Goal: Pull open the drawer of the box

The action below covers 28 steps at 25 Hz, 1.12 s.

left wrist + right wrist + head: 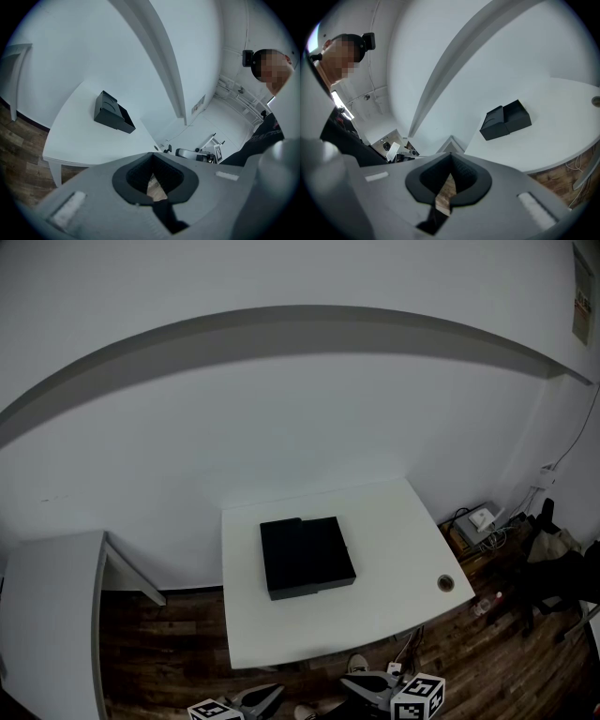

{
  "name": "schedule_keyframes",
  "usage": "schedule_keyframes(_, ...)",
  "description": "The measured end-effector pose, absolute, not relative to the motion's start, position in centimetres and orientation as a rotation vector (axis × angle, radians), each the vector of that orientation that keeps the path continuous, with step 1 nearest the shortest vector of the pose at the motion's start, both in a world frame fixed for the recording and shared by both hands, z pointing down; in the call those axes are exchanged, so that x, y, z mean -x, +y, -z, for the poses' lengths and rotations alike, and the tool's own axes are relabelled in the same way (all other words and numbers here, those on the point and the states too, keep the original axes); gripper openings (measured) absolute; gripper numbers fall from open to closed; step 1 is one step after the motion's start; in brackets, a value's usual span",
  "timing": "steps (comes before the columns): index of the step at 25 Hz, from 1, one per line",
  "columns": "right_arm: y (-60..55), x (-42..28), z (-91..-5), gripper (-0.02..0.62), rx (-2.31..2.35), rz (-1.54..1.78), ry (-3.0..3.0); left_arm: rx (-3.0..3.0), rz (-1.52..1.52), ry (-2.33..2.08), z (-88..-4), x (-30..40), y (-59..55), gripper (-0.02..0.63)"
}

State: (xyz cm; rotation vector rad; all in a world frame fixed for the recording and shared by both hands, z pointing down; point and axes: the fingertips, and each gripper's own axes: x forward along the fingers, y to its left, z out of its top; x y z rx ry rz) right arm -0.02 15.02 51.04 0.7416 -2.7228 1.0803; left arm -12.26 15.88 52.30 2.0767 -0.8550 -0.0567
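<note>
A flat black box (307, 557) lies near the middle of the white table (394, 549). It also shows as the box (112, 112) in the left gripper view and the box (505, 120) in the right gripper view, with a curved notch at one end. I cannot tell how far its drawer stands out. Both grippers hang below the table's near edge, well short of the box. My left gripper (267, 697) (152, 154) is shut with nothing in it. My right gripper (361, 681) (451, 154) is shut and empty too.
The table has a round cable hole (445, 583) near its right front corner. A second white table (56, 615) stands at the left. On the wooden floor at the right lie a power strip with cables (478, 521), a bottle (483, 604) and a dark bag (562, 568).
</note>
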Motion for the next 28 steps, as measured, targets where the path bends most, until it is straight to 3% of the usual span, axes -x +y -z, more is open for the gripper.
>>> schedule_keyframes(28, 14.93, -0.15, -50.63, 0.003, -0.757, -1.098, -2.719, -2.059, 0.051, -0.857, -52.69, 11.86, 15.81, 0.008)
